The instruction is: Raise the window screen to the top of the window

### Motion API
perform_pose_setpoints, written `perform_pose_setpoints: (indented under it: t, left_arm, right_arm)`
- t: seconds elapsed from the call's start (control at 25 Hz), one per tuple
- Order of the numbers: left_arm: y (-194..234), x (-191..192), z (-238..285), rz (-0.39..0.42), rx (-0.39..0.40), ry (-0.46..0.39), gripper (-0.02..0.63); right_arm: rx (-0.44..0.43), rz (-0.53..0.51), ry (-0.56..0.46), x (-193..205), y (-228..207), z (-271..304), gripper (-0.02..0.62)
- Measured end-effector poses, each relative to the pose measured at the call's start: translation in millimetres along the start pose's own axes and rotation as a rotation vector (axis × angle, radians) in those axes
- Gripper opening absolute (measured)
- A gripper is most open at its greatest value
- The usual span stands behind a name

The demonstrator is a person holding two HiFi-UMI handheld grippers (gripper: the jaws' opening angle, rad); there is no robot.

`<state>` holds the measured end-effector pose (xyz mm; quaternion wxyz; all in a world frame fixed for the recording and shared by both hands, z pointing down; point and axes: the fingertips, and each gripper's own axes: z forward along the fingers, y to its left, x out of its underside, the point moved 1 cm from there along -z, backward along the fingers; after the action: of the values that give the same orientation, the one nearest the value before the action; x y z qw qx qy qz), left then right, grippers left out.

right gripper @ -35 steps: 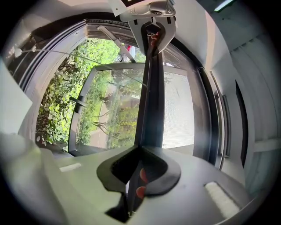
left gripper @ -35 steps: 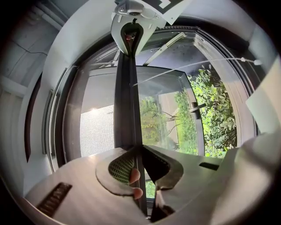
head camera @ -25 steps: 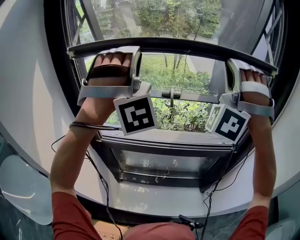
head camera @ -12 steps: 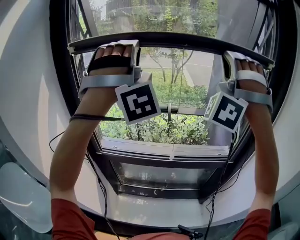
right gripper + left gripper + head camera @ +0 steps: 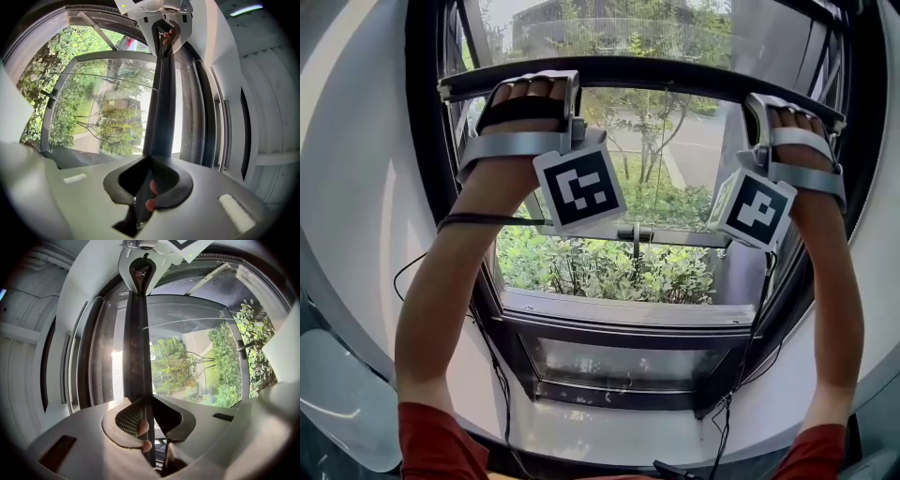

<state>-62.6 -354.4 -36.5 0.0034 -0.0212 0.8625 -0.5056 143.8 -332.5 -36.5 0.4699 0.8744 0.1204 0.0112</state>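
The window screen's dark bottom bar (image 5: 656, 73) runs across the upper window in the head view. My left gripper (image 5: 567, 89) is shut on its left part and my right gripper (image 5: 759, 108) is shut on its right end. In the left gripper view the bar (image 5: 137, 343) passes between the jaws of my left gripper (image 5: 147, 416) and runs off to my right gripper (image 5: 140, 273) at its far end. In the right gripper view the bar (image 5: 161, 103) sits pinched in my right gripper (image 5: 145, 187), with my left gripper (image 5: 164, 23) at the far end.
Below the bar the window is open onto bushes and a path. A handle (image 5: 636, 232) sits on a lower rail, and the sill (image 5: 628, 314) lies beneath it. Cables (image 5: 492, 356) hang from both grippers. Dark window frames (image 5: 427, 141) stand at either side.
Both grippers have gone up together with the bar held in them. The open gap beneath the bar has grown taller.
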Motion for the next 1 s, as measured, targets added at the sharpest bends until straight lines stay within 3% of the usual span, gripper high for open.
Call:
perform_pose_setpoints:
  t: [0.24,0.84,1.0]
  left_arm:
    - [15.0,-0.1,12.0,-0.008,0.006,0.008,0.067]
    - [74.5,3.3,41.9,0.026,-0.098,0.053,0.071]
    - [88.1,-2.2,49.8,-0.009,-0.08,0.038,0.072]
  right_arm:
    - [0.035,0.03,-0.01,-3.7,-22.6,14.1,0.035]
    - [0.037,0.024,0.034,0.9,-67.7,45.8,0.037]
    - [0.079,0.022,0.046,4.5,-87.9,56.4,0.038]
